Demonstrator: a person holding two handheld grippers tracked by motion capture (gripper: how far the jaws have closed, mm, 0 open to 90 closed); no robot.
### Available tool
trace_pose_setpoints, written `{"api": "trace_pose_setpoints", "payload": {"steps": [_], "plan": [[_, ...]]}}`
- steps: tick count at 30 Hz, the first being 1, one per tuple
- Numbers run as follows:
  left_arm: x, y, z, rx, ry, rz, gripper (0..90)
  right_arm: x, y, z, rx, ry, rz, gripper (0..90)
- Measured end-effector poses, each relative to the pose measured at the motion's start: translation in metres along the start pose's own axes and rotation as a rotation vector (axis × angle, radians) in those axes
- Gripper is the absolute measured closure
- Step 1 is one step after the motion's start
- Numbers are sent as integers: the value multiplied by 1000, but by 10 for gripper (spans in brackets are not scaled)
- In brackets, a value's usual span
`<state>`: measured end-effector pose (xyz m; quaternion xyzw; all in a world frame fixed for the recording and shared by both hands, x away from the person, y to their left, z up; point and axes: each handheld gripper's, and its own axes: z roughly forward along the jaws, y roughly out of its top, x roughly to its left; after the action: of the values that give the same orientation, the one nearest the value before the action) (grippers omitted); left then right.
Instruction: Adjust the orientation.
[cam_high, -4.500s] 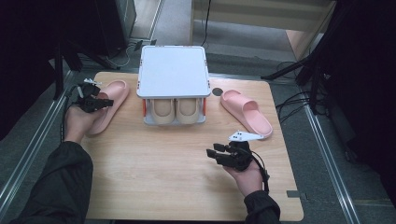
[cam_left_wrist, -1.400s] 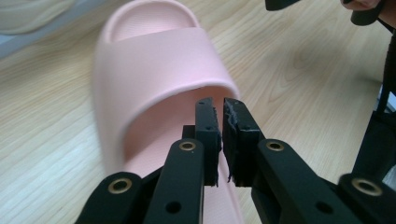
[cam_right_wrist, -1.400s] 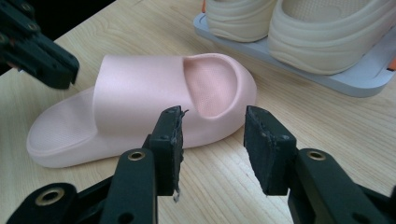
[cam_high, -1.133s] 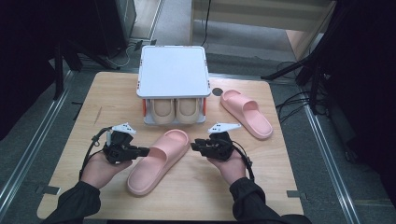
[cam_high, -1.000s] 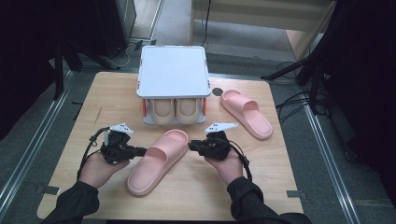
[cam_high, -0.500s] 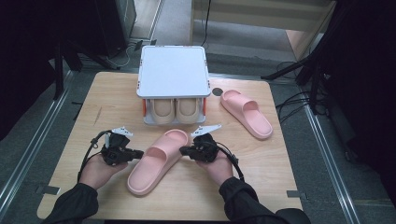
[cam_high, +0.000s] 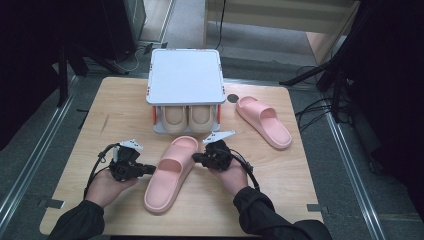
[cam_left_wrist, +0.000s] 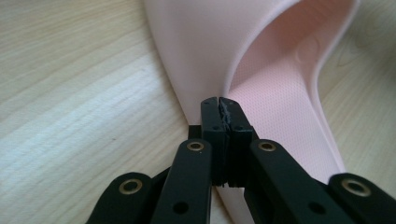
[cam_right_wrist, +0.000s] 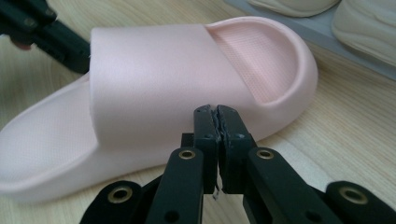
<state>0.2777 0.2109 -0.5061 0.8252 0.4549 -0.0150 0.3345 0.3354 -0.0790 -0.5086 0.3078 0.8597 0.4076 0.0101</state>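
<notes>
A pink slipper (cam_high: 170, 172) lies at an angle on the near middle of a light wooden table (cam_high: 120, 115), toe toward the far right and heel toward the near left, between two hand-held grippers. The left gripper (cam_high: 148, 170) meets the slipper's left edge at the strap; in the left gripper view its black jaws are pressed together with nothing between them, tips against the strap's rim (cam_left_wrist: 224, 93). The right gripper (cam_high: 196, 158) comes from the right, its tips at the slipper's right side wall; in the right gripper view its jaws are likewise closed and empty, just at the wall below the strap (cam_right_wrist: 154, 88). Compared with half a second ago, the right gripper has slid a little left to the slipper's side, while the left one and the slipper lie much as before; four and a half seconds ago this slipper lay at the far left of the table. The slipper is smooth, matte moulded foam with a wide arched strap and a finely dotted footbed. A matching second slipper (cam_high: 263, 121) lies at the far right, well apart. At the far middle stands a white, flat-topped shoe rack (cam_high: 185, 75) with a cream pair (cam_high: 187, 116) under it.
</notes>
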Motion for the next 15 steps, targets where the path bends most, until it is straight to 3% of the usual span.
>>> {"api": "trace_pose_setpoints", "payload": {"steps": [6,11,15], "plan": [[-10,-2,1,12,4,32,889,-3,5,3,2,-13,7,882],[-15,-2,5,22,-26,42,859,-4,8,6,-5,-22,7,884],[-11,-1,3,3,-35,19,847,-5,7,5,2,-22,8,856]]}}
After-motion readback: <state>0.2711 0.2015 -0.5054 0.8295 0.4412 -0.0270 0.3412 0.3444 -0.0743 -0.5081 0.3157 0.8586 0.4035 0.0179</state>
